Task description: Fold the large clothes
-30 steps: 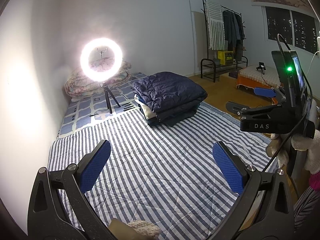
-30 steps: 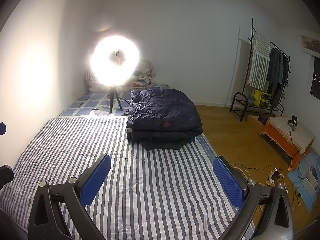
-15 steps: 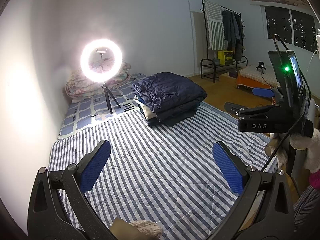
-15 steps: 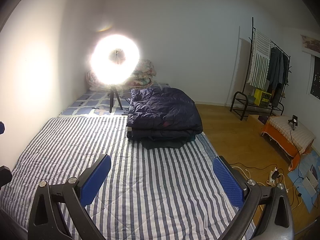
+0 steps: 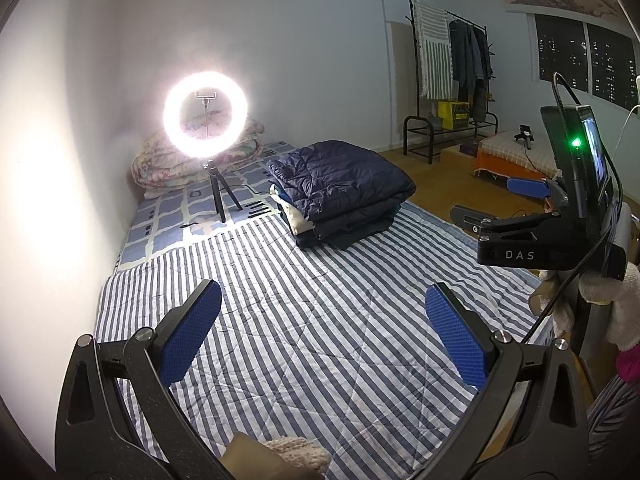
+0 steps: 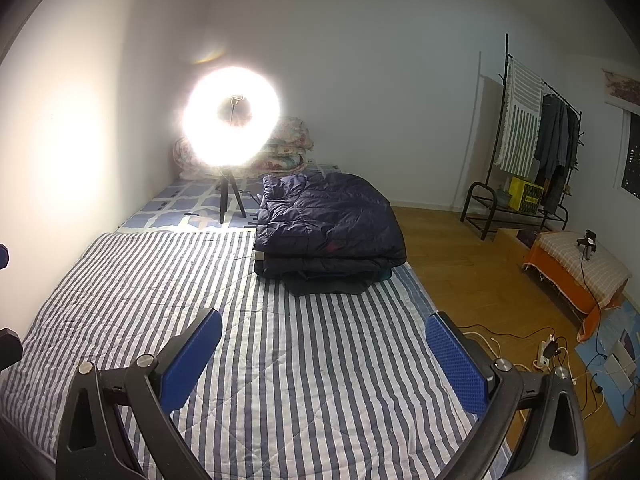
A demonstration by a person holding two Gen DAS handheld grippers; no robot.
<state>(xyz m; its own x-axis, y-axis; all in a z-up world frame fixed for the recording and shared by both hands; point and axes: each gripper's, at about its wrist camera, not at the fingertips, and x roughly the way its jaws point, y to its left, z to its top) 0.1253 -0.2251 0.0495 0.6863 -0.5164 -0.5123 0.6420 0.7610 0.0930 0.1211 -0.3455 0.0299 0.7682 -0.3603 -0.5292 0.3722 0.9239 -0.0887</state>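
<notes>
A stack of folded clothes topped by a dark navy puffer jacket (image 5: 340, 184) (image 6: 328, 220) lies at the far right side of a blue-and-white striped quilt (image 5: 304, 320) (image 6: 160, 280). My left gripper (image 5: 322, 332) hovers open over the near part of the quilt, holding nothing. My right gripper (image 6: 324, 356) is open too, well short of the stack, with nothing between its blue pads. In the left wrist view the right gripper (image 5: 516, 200) shows from the side at the right edge, held by a gloved hand (image 5: 600, 288).
A lit ring light on a small tripod (image 5: 206, 120) (image 6: 230, 116) stands behind the quilt, in front of rolled floral bedding (image 5: 168, 160). A clothes rack (image 6: 532, 152), an orange-draped low stool (image 6: 576, 264) and floor cables (image 6: 552, 348) occupy the wooden floor at right.
The right gripper has drifted slightly left and down in the left wrist view. Both grippers stay open, and the clothes stack has not moved.
</notes>
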